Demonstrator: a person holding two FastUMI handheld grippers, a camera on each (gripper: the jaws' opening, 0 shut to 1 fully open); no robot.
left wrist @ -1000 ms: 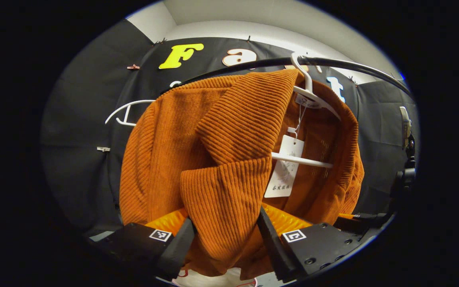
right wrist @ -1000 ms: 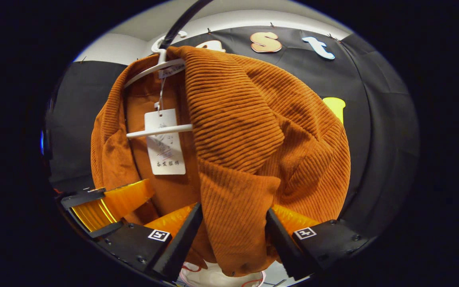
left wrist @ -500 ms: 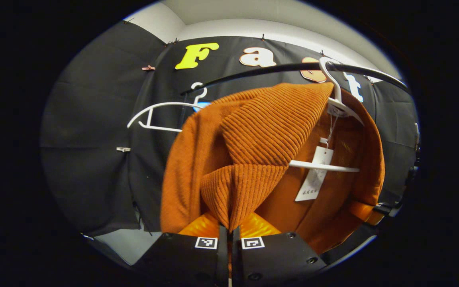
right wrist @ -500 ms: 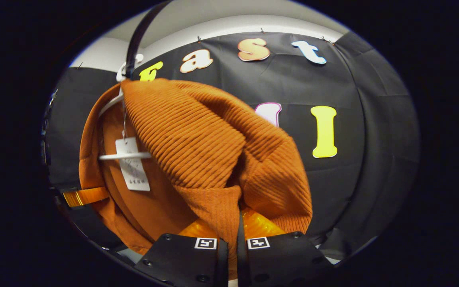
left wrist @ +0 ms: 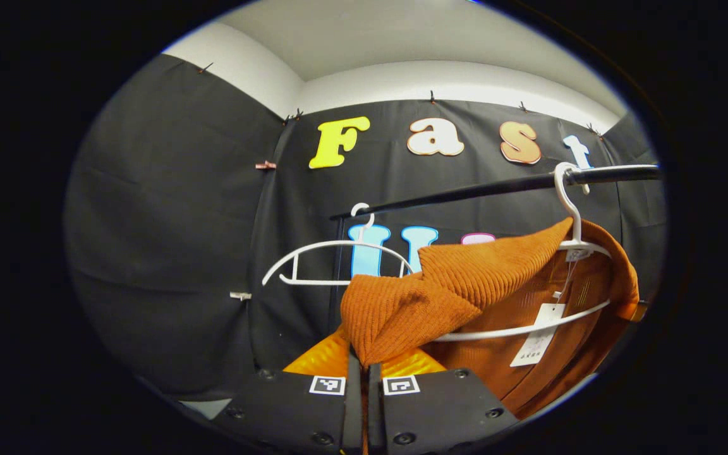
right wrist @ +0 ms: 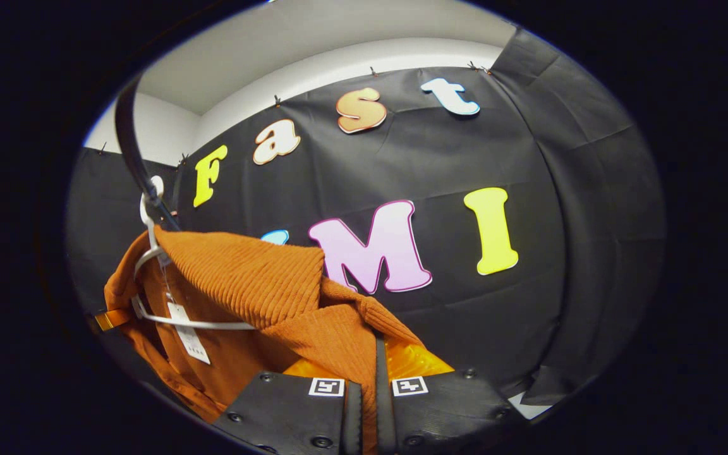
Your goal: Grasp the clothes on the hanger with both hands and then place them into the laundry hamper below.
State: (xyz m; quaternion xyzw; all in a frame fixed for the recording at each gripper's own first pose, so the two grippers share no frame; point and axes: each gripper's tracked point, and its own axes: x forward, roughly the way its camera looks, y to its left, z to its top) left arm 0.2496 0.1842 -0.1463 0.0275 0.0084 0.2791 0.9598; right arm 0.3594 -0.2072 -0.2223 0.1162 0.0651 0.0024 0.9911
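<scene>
Both jaw pairs, open a second ago, now clamp the orange garment (left wrist: 440, 284) — left gripper (left wrist: 360, 373) and right gripper (right wrist: 369, 373), lower centre — drawing it off the hanger (left wrist: 566, 253).

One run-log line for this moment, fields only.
phase: pulling off hanger | left tool: shut on orange garment | right tool: shut on orange garment | white hanger: on black rail | hamper: unseen

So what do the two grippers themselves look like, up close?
Both look alike. The left gripper has two flat black blocks side by side, each with a small square black-and-white marker near its front corner and round screw heads along its top. The right gripper has the same black blocks, square markers and screws. No cables or sleeves can be made out.
</scene>
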